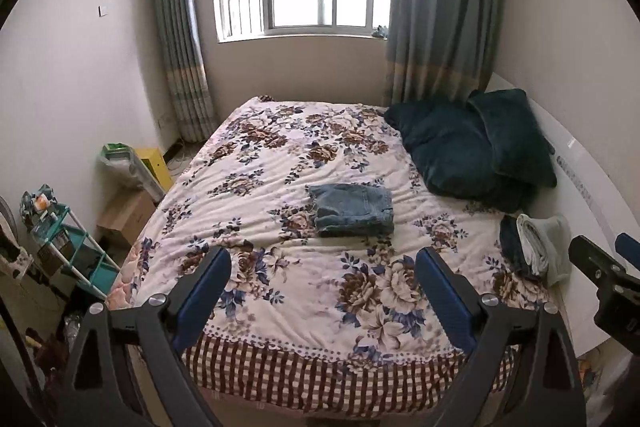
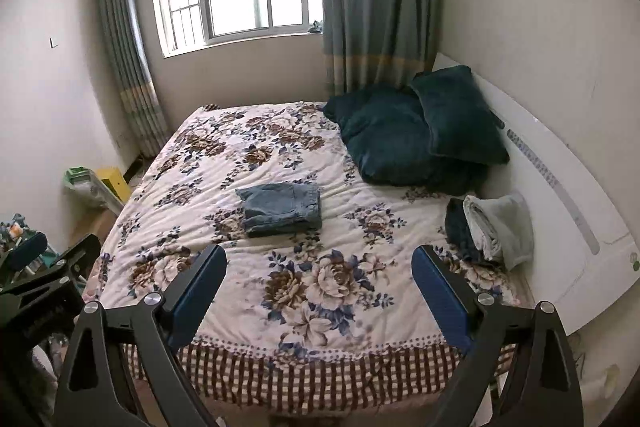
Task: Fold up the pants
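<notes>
Folded denim pants (image 1: 351, 209) lie flat at bed (image 1: 280, 163) centre on the floral quilt, touching neither tool. Left hand-held gripper (image 1: 322, 291): jaws spread wide, empty, over the bed's foot edge at 6 o'clock of the pants. Right hand-held gripper (image 2: 319, 291): same, spread wide, empty. Dark teal pillows (image 1: 476, 147) at 2 o'clock; rolled towels (image 1: 536, 247) at 4 o'clock, well apart.
</notes>
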`<state>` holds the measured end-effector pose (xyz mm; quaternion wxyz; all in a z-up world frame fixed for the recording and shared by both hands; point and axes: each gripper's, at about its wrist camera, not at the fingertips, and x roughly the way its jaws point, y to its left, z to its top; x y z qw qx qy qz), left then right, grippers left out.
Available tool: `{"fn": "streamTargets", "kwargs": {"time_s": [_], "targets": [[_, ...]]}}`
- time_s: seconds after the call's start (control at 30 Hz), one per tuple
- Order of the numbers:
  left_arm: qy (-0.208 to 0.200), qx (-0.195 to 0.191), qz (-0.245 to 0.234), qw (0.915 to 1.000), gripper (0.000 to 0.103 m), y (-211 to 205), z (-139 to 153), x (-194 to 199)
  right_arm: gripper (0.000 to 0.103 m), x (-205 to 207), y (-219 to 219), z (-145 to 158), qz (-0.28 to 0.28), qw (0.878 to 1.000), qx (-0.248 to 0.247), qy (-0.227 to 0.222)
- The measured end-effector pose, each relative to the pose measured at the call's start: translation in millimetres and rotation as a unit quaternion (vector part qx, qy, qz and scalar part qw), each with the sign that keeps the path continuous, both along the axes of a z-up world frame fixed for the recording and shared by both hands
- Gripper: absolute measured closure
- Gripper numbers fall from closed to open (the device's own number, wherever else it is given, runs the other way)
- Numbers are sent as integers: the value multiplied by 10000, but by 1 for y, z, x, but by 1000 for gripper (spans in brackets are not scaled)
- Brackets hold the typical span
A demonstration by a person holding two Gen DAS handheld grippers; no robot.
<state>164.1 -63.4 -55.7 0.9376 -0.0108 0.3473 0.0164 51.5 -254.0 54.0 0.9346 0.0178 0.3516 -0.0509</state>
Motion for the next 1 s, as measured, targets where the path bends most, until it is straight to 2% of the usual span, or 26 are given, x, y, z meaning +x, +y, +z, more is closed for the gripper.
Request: {"fn": "streamTargets", "kwargs": {"time_s": [0.1, 0.2, 0.37, 0.43, 0.73, 0.83, 1.0], "targets": [[-31, -10, 22, 10000, 9, -1, 0, -6, 7, 9, -4, 0, -25, 10000, -64, -48], [-37, 57, 27, 10000, 9, -3, -3, 4, 7, 29, -7, -2, -55, 9999, -129, -91], [67, 108, 28, 9999, 8, -7, -14, 34, 7, 71, -10, -13, 0, 10000, -78, -37], [146, 164, 76, 9997, 3, -8, -20, 50, 7, 91, -12, -22, 1, 10000, -74, 33], [365, 288, 213, 9987, 3, -11, -38, 112, 7, 169, -21, -62, -99, 9991, -123, 387], [375, 271, 250, 9986, 3, -12, -41, 123, 7, 185, -22, -69, -129, 9988, -206, 420], [360, 456, 279, 9979, 3, -14, -46, 135, 7, 207, -23, -80, -147, 9982, -231, 535]]}}
